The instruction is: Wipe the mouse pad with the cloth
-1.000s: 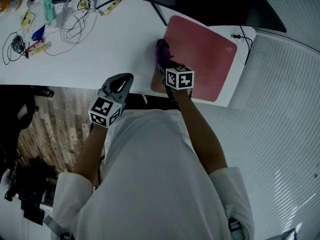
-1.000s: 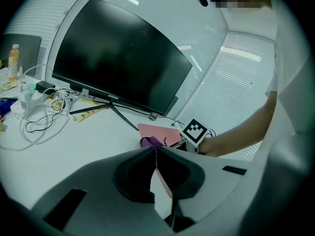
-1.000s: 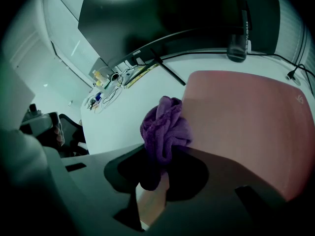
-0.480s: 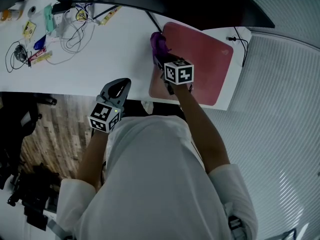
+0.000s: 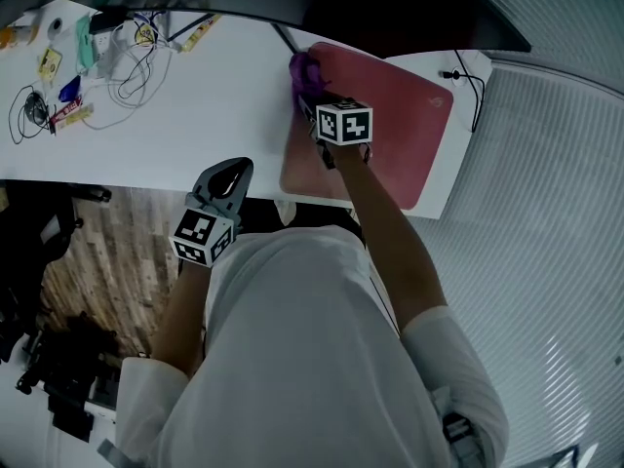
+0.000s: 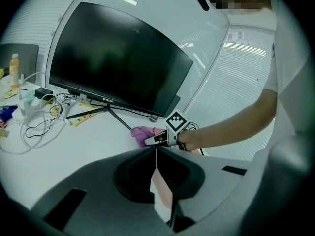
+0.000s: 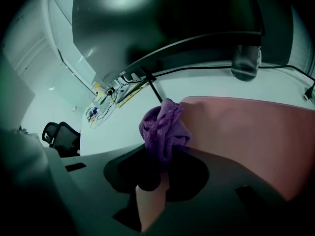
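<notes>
There is one mouse pad (image 5: 390, 115), one cloth (image 5: 300, 72), and two grippers, all gathered at one end of a white table (image 5: 195, 115). The mouse pad is a plain rose-pink rectangle with rounded corners, lying flat, with a small pale mark near its far right corner. The cloth is a purple, nubbly knit bunched into a wad, and it sits at the pad's far left corner, lapping over the pad's left edge onto the table. The right gripper (image 7: 162, 163) has its jaws pinching the lower folds of the cloth, with the rest bulging out in front of them; it seems to press on the pad, though the contact itself is hidden. The left gripper (image 6: 155, 151) is well to the left of the pad, by the table's near edge, with its jaws pressed together and nothing between them. Beyond the pad stands one dark monitor (image 6: 118, 58), and a thin black stand leg (image 7: 155, 90) of it runs down to just beside the cloth. A black cable (image 5: 471, 78) lies off the pad's far right corner. Far to the pad's left are loose white cables (image 5: 127, 57) and small packets too small to name.
</notes>
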{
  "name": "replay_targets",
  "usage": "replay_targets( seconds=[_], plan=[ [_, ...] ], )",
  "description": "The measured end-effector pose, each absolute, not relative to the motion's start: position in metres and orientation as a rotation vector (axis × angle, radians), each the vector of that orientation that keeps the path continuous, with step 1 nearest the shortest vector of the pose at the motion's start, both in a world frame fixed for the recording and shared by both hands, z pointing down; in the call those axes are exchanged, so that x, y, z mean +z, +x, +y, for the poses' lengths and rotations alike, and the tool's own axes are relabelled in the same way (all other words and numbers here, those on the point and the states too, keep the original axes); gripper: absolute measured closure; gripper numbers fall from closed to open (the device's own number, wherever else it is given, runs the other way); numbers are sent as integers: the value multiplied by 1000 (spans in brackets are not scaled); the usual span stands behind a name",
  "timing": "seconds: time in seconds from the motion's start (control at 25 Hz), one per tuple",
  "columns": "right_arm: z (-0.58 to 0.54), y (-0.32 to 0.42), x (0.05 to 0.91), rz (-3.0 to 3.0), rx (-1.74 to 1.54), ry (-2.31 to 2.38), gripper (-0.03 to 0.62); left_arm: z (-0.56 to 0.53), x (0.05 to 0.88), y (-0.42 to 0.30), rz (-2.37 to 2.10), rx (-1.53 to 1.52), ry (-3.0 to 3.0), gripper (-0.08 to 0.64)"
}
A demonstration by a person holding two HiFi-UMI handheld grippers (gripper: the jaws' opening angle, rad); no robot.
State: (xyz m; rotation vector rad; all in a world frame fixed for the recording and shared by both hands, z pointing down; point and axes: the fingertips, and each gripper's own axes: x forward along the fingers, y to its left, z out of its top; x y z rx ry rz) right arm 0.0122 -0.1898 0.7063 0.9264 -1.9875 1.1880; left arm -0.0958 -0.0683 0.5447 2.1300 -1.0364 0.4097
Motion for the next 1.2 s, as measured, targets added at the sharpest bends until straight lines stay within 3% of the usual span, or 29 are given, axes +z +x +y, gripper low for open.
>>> replay_targets(
  seconds=[1.2],
  plan=[
    [-211,192,717,-1869,1371,1219,480,-53,544,23,-988,510,2137,537]
  ],
)
